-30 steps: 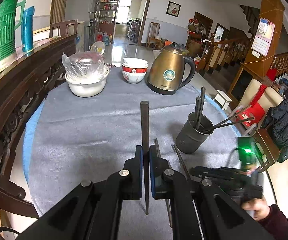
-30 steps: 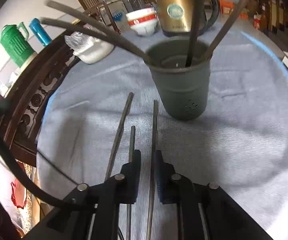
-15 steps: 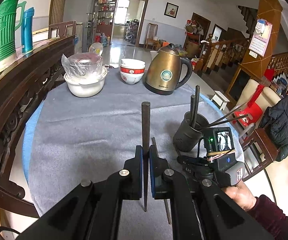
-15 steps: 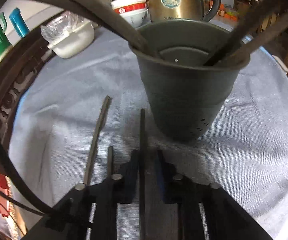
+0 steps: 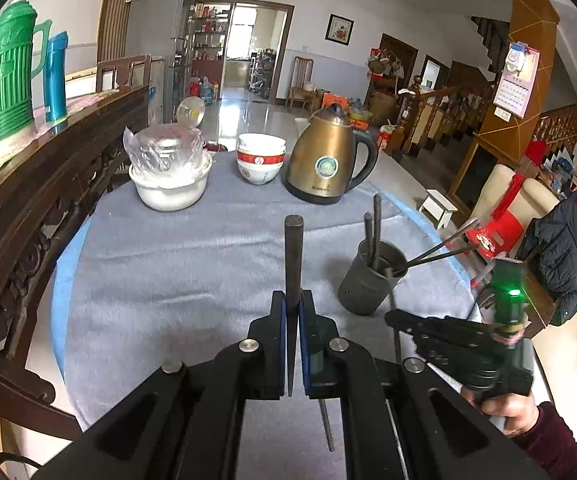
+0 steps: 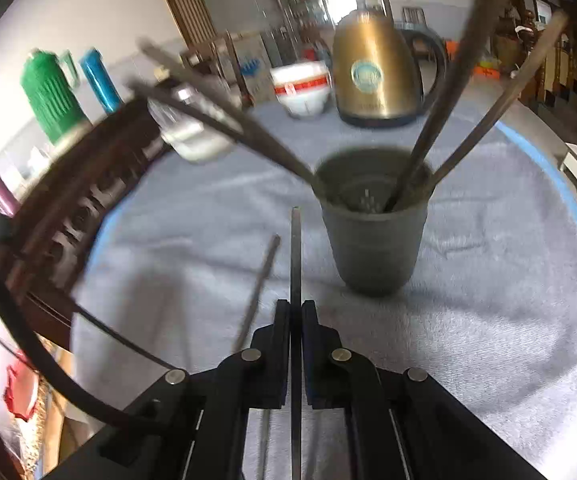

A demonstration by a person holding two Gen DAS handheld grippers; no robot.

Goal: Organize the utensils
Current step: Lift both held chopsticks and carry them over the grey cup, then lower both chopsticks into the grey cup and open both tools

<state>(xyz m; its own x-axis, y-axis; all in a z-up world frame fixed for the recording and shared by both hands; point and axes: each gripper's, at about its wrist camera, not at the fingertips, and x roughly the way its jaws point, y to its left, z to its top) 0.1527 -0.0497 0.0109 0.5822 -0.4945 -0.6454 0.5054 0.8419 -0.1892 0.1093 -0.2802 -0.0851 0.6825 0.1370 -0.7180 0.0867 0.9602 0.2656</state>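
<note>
Both grippers were closed on a chopstick each: the right gripper (image 6: pixel 296 312) pinched a thin dark chopstick (image 6: pixel 295 256) that ran straight forward between its fingers, and the left gripper (image 5: pixel 292 304) clamped a thicker dark chopstick (image 5: pixel 293 256) that stood up and forward from its fingers. Ahead of the right gripper and a little to its right stood the dark grey cylindrical holder cup (image 6: pixel 372 240) on the grey tablecloth (image 6: pixel 508 280), with four dark chopsticks already leaning out of it in different directions. I judged that the right hand was the nearer one to the cup, with the stick's tip just beside the rim; its long axis pointed past the cup on the left, so the stick needed to tilt upright and shift right to drop in. One more loose chopstick (image 6: pixel 258 280) lay on the cloth left of the held one. Farther back stood a golden electric kettle (image 6: pixel 372 72) and a stack of white bowls with a red band (image 6: pixel 300 88).
</note>
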